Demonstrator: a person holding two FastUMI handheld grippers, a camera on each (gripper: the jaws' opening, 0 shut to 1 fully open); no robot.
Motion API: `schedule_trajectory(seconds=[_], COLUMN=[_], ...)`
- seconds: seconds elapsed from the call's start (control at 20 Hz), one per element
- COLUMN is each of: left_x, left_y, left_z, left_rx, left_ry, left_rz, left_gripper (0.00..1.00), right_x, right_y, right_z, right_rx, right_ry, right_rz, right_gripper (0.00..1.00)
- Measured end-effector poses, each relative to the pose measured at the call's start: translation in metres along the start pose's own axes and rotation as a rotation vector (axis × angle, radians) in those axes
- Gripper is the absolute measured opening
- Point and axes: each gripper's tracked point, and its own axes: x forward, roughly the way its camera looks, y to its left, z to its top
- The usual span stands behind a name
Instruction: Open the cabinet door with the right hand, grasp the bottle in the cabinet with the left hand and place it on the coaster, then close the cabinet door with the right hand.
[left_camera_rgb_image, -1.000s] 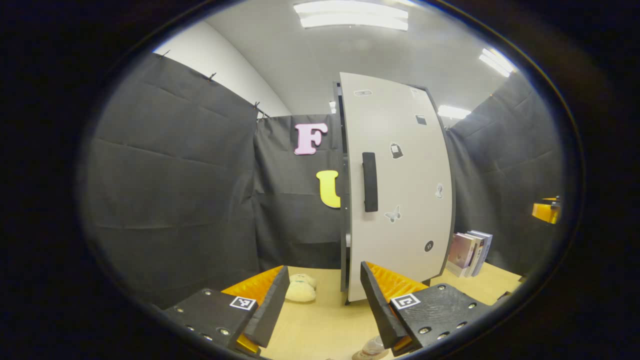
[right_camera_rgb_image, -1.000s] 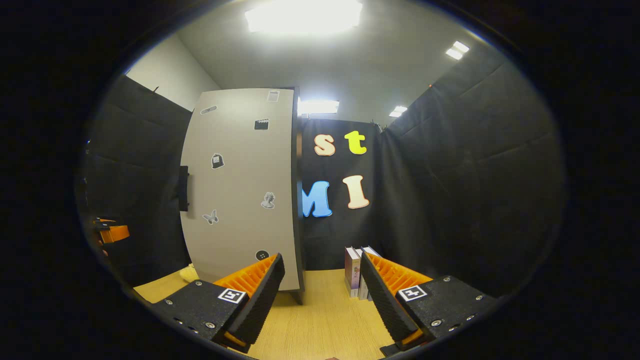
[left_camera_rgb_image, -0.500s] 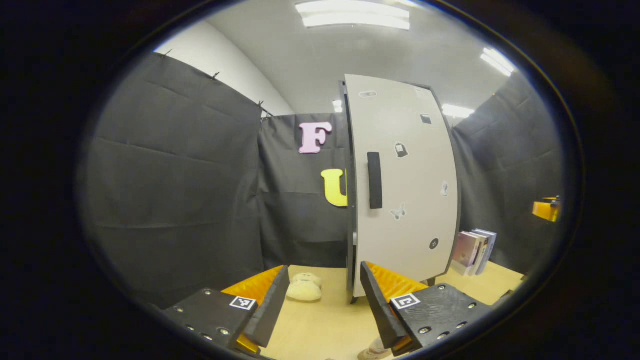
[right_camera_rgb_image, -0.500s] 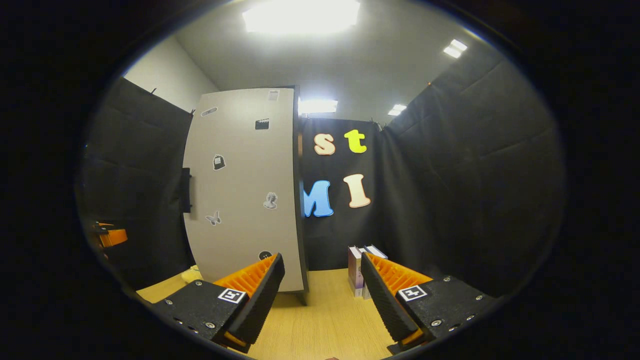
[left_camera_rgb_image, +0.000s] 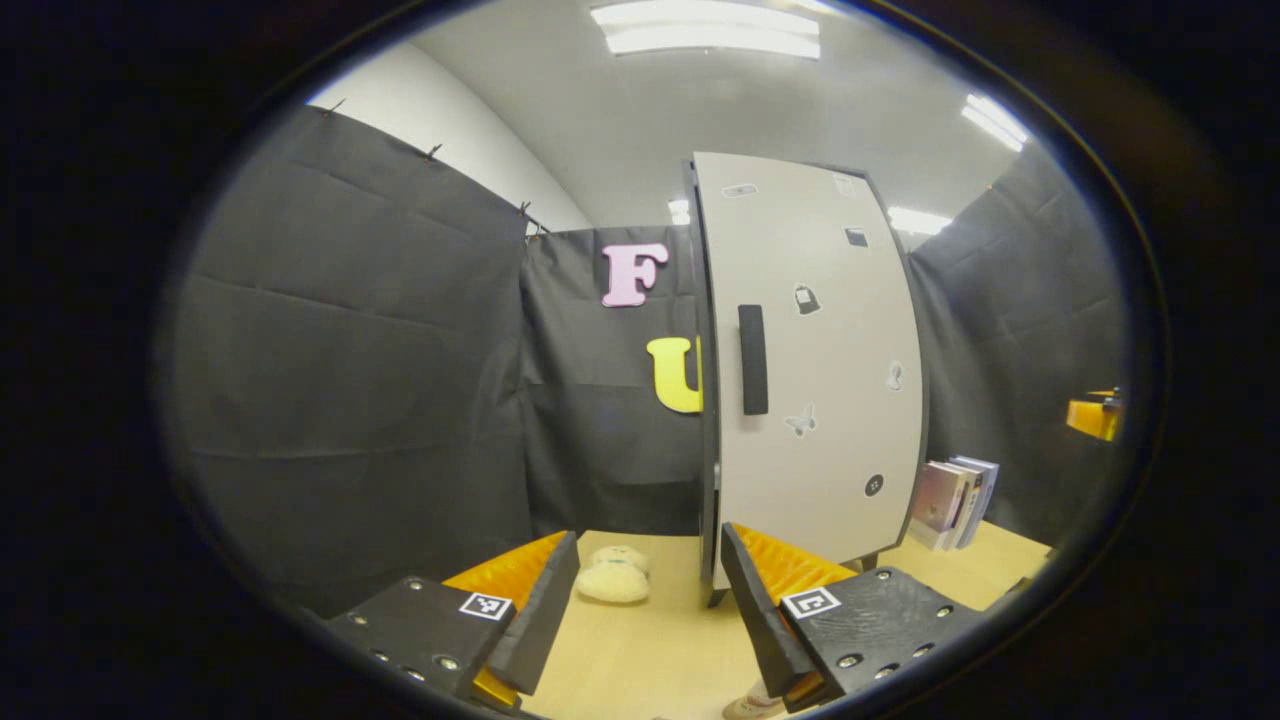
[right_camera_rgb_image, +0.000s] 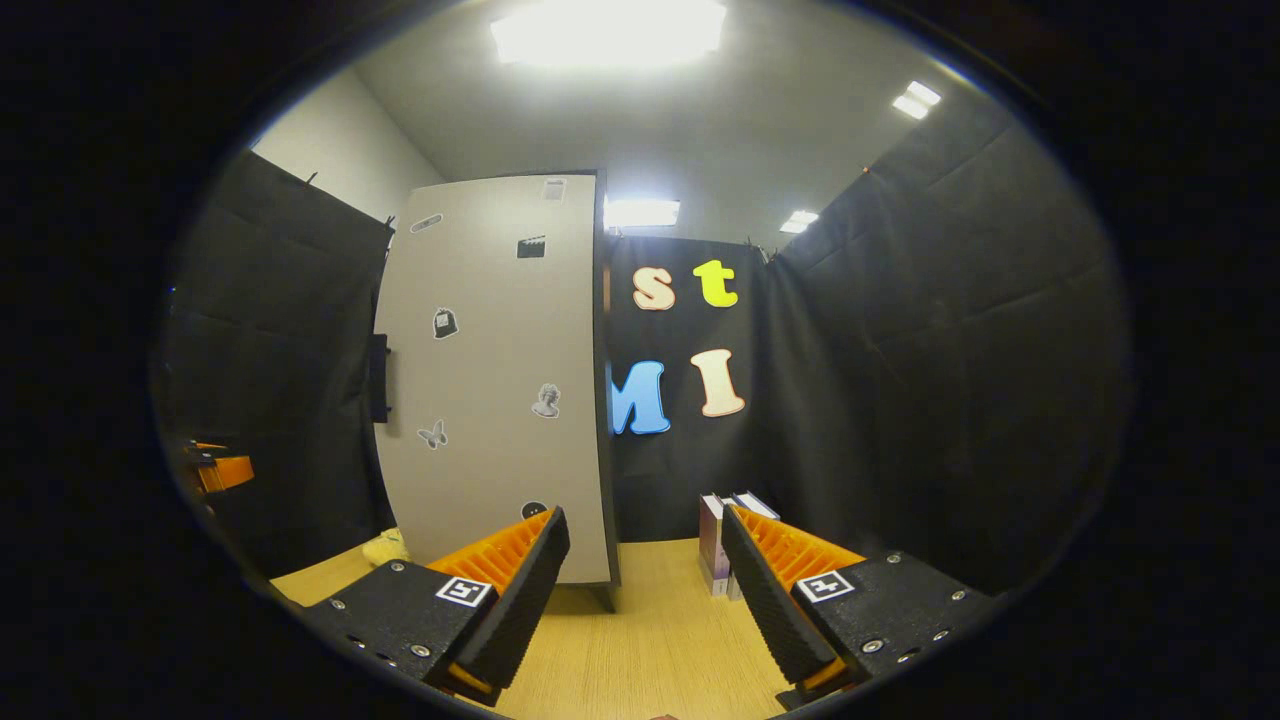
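The tall pale cabinet door (left_camera_rgb_image: 830, 350) with stickers and a black handle (left_camera_rgb_image: 753, 360) stands flush against its dark cabinet body. In the right gripper view the same door (right_camera_rgb_image: 490, 380) is at left centre, its handle (right_camera_rgb_image: 378, 378) at the far edge. My left gripper (left_camera_rgb_image: 649, 535) is open and holds nothing, well short of the cabinet. Part of a clear bottle (left_camera_rgb_image: 750, 705) peeks out at the bottom edge, under the left gripper's right-hand finger. My right gripper (right_camera_rgb_image: 644, 512) is open too, with nothing between its fingers; it also appears far right in the left gripper view (left_camera_rgb_image: 1092, 416).
A pale plush toy (left_camera_rgb_image: 613, 580) lies on the wooden table (left_camera_rgb_image: 640, 650) left of the cabinet's foot. Several books (left_camera_rgb_image: 955, 490) stand upright to the cabinet's right, also seen in the right gripper view (right_camera_rgb_image: 715, 540). Black cloth walls close in all sides.
In both views the cabinet has drifted slightly rightward and looks a little smaller. The bottle has slid lower and to the right in the left gripper view. Both grippers stayed open.
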Motion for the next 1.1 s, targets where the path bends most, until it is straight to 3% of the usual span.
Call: schedule_trajectory(seconds=[1.1], left_x=[0.001], left_y=[-0.003], left_z=[-0.007], left_rx=[-0.009], left_ry=[-0.039], left_rz=[-0.004], left_gripper=[0.82], right_x=[-0.001], right_y=[0.02], right_z=[0.013], right_rx=[-0.024], right_ry=[-0.038], right_rz=[-0.003], right_gripper=[0.94])
